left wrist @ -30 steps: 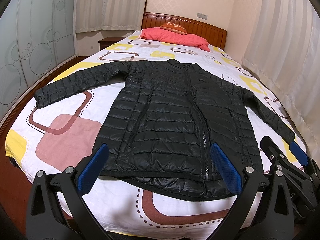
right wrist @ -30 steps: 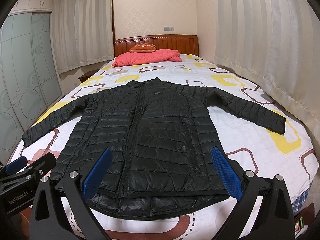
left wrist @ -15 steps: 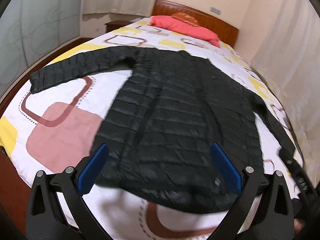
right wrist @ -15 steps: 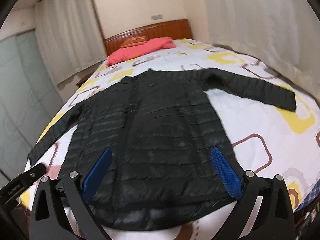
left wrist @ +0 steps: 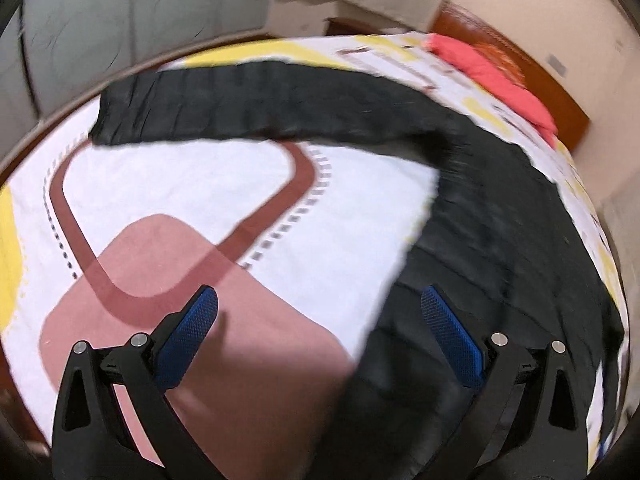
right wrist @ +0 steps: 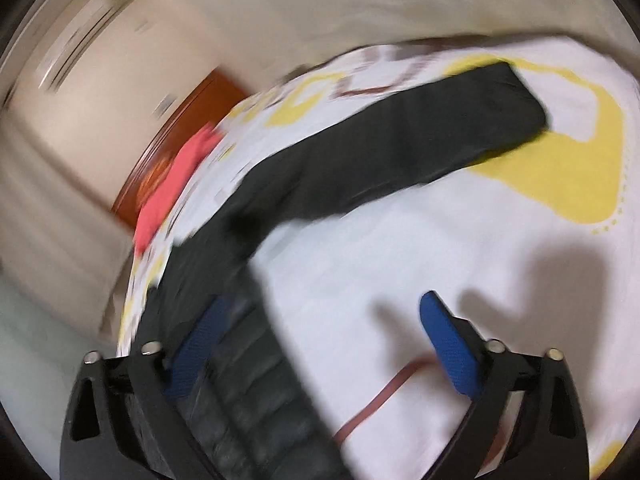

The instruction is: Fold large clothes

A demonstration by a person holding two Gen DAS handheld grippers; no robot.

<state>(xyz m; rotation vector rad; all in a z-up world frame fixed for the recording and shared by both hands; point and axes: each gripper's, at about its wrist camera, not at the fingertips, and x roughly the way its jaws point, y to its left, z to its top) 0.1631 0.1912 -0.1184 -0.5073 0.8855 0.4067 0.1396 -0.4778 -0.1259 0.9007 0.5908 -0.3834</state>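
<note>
black quilted jacket [left wrist: 500,216]: lying flat on the bed, spread out with both sleeves stretched away from the body. That's what I'm looking at from both my cams, pretty blurry though.
bedspread [left wrist: 192,184]: white with brown rounded outlines, a pink block near my left tool and yellow patches toward the edges.
left gripper [left wrist: 320,336]: jaws wide apart, nothing between them. It hangs over the near left part of the bed; the blue pads [left wrist: 188,336] frame mostly bare bedspread, and the right pad sits over the jacket's side edge. Can't tell if it touches the fabric.
left sleeve [left wrist: 240,108]: runs out to the far left across the sheet, cuff lying near the bed's left edge.
right gripper [right wrist: 320,340]: also spread wide, gripping nothing that I can see. Its left pad is over the jacket's side edge, right pad over plain white sheet with the tool's shadow next to it.
right sleeve [right wrist: 420,136]: stretches to the far right, cuff resting on a yellow patch.
pink pillow [left wrist: 496,80]: at the far end, just in front of the wooden headboard [left wrist: 520,60].
curtains [right wrist: 400,0]: pale, along the far side in the right cam, too smeared for detail.
</note>
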